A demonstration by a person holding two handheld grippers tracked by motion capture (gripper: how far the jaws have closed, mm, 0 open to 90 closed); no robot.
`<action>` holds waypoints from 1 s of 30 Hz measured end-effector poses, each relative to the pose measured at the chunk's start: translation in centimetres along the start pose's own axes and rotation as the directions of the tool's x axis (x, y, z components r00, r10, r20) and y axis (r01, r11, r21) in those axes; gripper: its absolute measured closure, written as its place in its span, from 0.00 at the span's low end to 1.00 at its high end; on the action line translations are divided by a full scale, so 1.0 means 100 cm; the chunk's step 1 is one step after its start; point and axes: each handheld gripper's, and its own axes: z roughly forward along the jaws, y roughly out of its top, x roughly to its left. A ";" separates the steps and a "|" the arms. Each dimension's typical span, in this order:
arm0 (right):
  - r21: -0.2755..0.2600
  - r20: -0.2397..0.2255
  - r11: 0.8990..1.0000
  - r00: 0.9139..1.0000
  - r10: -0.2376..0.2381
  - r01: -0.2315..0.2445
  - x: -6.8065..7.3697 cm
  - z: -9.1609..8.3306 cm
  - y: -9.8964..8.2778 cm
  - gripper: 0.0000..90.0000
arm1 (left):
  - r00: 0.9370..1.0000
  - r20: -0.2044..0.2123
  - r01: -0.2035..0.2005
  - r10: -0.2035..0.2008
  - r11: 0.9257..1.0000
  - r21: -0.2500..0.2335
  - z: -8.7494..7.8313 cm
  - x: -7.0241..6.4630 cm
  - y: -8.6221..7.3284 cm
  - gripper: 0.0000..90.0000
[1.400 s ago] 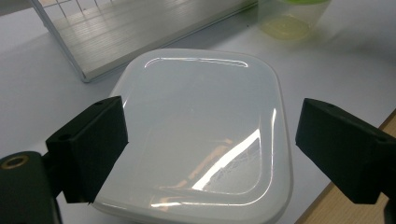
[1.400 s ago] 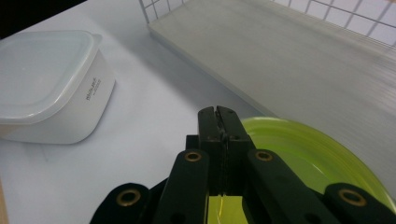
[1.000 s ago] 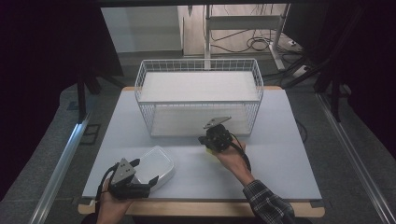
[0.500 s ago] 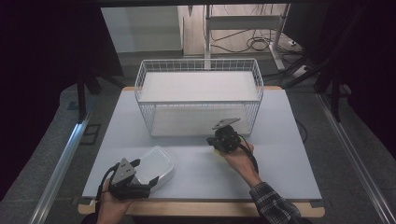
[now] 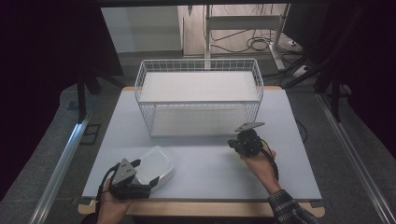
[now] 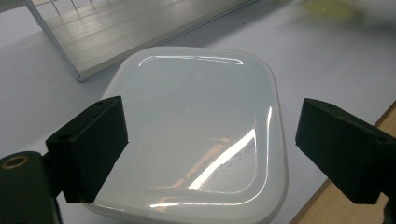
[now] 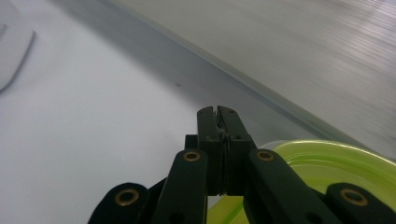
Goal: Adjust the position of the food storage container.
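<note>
A white rounded dish [image 5: 156, 165] lies upside down at the table's front left. In the left gripper view my left gripper [image 6: 210, 154] stands open, its jaws wide apart on either side of the white dish [image 6: 196, 116] and not pressing on it. My right gripper [image 5: 233, 144] is right of the middle, just in front of the wire basket [image 5: 198, 100]. In the right gripper view its jaws [image 7: 218, 112] are shut, with the rim of a translucent yellow-green dish [image 7: 336, 168] running in under them. That yellow-green dish [image 6: 331, 7] shows blurred in the left gripper view.
The white wire basket stands at the back middle of the pale grey table top [image 5: 201, 163], with a flat white floor inside. The table's wooden front edge [image 5: 210, 207] is close to both hands. Dark floor and cables surround the table.
My right gripper has moved to the right along the front of the basket, still shut. The left gripper and the white dish have stayed where they were.
</note>
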 end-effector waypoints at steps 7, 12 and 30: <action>-0.010 0.045 0.998 0.997 0.058 -0.058 -0.022 -0.021 -0.019 0.98 | 1.000 0.009 0.023 -0.023 1.000 0.004 0.000 0.000 0.001 0.11; -0.017 0.080 0.996 0.993 0.092 -0.091 -0.035 -0.035 -0.033 0.97 | 0.999 0.017 0.028 -0.028 1.000 -0.004 -0.002 -0.001 0.002 0.14; -0.050 0.095 0.999 0.995 0.021 -0.016 -0.025 -0.046 -0.038 0.98 | 0.995 -0.004 0.098 -0.098 0.995 -0.017 -0.039 0.013 -0.015 0.77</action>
